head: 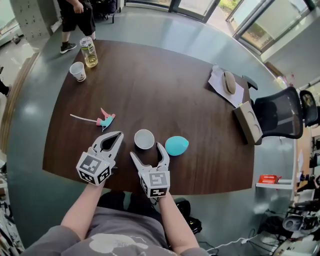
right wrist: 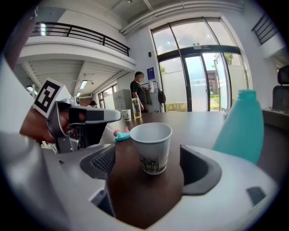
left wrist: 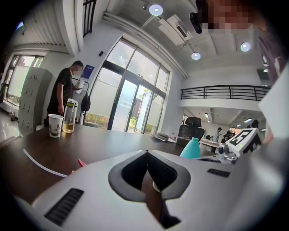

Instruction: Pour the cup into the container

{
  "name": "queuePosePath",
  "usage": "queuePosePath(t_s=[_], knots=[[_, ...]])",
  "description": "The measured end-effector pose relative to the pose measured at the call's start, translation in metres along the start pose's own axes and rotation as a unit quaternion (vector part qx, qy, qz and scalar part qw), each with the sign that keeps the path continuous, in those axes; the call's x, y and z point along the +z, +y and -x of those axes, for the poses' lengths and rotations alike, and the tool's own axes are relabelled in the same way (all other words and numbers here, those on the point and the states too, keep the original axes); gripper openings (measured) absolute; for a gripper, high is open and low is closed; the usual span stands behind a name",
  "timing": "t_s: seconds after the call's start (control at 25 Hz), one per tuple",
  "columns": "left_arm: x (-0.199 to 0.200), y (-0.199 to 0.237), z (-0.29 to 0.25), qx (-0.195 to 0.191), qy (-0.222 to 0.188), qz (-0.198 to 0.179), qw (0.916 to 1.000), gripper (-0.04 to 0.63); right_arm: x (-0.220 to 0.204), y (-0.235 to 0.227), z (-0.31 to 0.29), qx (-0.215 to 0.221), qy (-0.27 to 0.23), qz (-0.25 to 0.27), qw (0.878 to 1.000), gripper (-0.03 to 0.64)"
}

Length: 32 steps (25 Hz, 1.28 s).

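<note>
My right gripper (head: 147, 151) has its jaws spread as wide as they go, and the white paper cup (head: 144, 139) stands upright between their tips on the dark table (head: 165, 85) — neither pad touches it. Just right of the cup stands the teal container (head: 176, 145), close by but not touching. My left gripper (head: 118, 135) is just left of the cup, its jaws closed tip to tip with nothing in them. Further left of the cup lies a small teal-and-pink thing (head: 106, 120) with a thin white strip. Well beyond the cup, toward the far left edge, are a second paper cup (head: 77, 71) and a bottle (head: 90, 52) of yellowish liquid — a person (head: 75, 15) stands behind them.
</note>
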<state>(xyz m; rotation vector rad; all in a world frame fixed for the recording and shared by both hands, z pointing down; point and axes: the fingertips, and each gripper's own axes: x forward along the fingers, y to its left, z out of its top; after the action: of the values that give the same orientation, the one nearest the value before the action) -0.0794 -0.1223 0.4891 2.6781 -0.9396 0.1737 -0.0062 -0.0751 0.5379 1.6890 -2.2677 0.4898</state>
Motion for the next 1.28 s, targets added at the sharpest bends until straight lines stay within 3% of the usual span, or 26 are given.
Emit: queuePosePath(t_s=[0.24,0.6,0.72,1.0,1.2,1.28], knots=[[0.022,-0.015,0.012,0.007,-0.018,0.002,0.9998,0.006,0.031,0.007,0.034,0.012,-0.036,0.013,0.999,0.419],[0.072,-0.038,0.020,0.004,-0.061,-0.007,0.9981,0.006,0.115,0.021,0.072,0.025,-0.127,0.029,0.991,0.415],[0.088,-0.046,0.017,-0.001,-0.074,-0.014,0.9972,0.006,0.142,0.019,0.079,0.009,-0.157,0.039,0.987,0.297],[0.109,-0.060,0.015,-0.012,-0.087,-0.024,0.9959,0.006,0.165,0.016,0.079,0.006,-0.173,0.052,0.983,0.205],[0.115,-0.065,0.016,-0.019,-0.088,-0.027,0.9956,0.006,0.168,0.009,0.069,0.012,-0.165,0.009,0.986,0.153],[0.116,-0.066,0.017,-0.021,-0.088,-0.027,0.9956,0.006,0.168,0.004,0.068,-0.001,-0.164,0.000,0.986,0.092]])
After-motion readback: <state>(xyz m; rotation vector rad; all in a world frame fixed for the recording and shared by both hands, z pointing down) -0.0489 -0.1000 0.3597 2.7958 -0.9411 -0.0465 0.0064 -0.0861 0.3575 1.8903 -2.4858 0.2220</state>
